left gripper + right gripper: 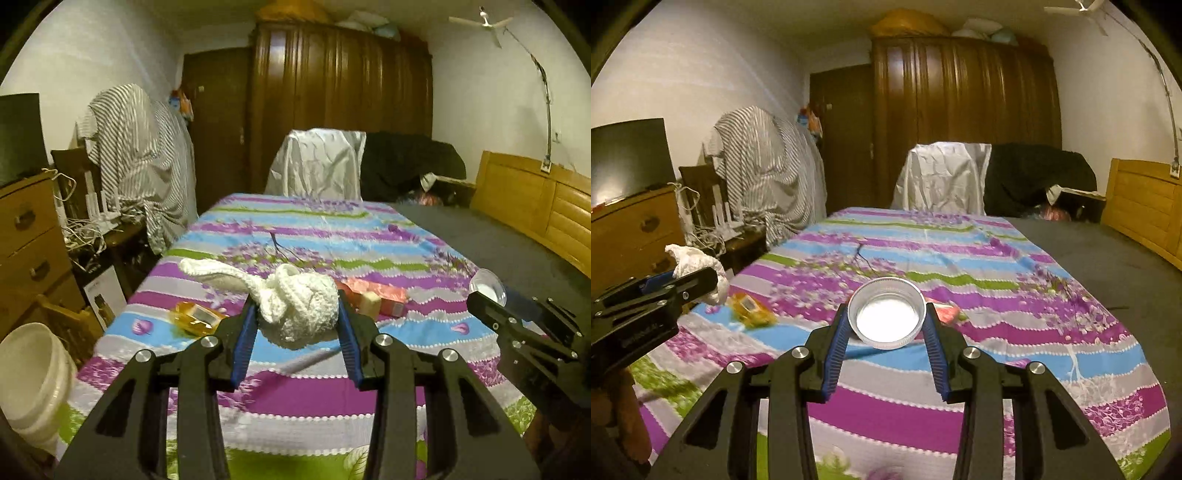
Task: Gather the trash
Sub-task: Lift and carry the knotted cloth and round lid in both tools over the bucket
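A: What does the left wrist view show?

B: The left tongs are clamped on a crumpled white rag, held above the bed with its striped purple, blue and green sheet. An amber plastic wrapper lies on the sheet near the bed's left edge, just left of the tongs. A pink packet and a small cream block lie just right of the rag. A white bucket stands on the floor beside the bed's near left corner. The right tongs come in from the right, gripping a clear lid.

A: And the right wrist view?

B: The right tongs grip the clear lid by its rim, open side facing the camera, above the middle of the bed. The left tongs sit at the left with the rag. The wrapper lies below them, and the pink packet peeks out beside the lid.
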`<state>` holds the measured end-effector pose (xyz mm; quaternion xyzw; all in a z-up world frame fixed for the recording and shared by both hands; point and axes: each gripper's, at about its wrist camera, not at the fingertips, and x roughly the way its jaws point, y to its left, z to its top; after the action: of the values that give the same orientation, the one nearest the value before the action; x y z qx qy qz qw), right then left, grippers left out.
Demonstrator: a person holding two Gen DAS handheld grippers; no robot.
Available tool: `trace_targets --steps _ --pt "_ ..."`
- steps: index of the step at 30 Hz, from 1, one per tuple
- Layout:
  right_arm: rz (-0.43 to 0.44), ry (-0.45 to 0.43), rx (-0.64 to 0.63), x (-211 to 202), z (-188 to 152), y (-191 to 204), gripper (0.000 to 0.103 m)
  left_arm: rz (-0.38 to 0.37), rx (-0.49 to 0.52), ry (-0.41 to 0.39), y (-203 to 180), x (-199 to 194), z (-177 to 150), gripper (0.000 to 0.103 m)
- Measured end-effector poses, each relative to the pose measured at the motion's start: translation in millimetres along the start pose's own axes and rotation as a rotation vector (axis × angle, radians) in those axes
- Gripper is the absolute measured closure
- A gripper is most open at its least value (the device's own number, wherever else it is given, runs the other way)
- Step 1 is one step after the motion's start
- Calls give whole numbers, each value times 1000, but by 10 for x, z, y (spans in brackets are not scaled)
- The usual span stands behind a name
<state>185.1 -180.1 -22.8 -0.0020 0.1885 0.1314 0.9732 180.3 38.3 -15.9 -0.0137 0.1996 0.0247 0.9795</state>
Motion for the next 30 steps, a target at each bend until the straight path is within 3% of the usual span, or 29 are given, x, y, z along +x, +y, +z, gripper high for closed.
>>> trace_targets --steps 8,30 --pt "66 -30 -45 -90 264 511 62 71 -27 -28 351 -204 88 64" --pt "359 -15 -229 -36 777 2750 62 328 -147 -54 1837 -897 116 64"
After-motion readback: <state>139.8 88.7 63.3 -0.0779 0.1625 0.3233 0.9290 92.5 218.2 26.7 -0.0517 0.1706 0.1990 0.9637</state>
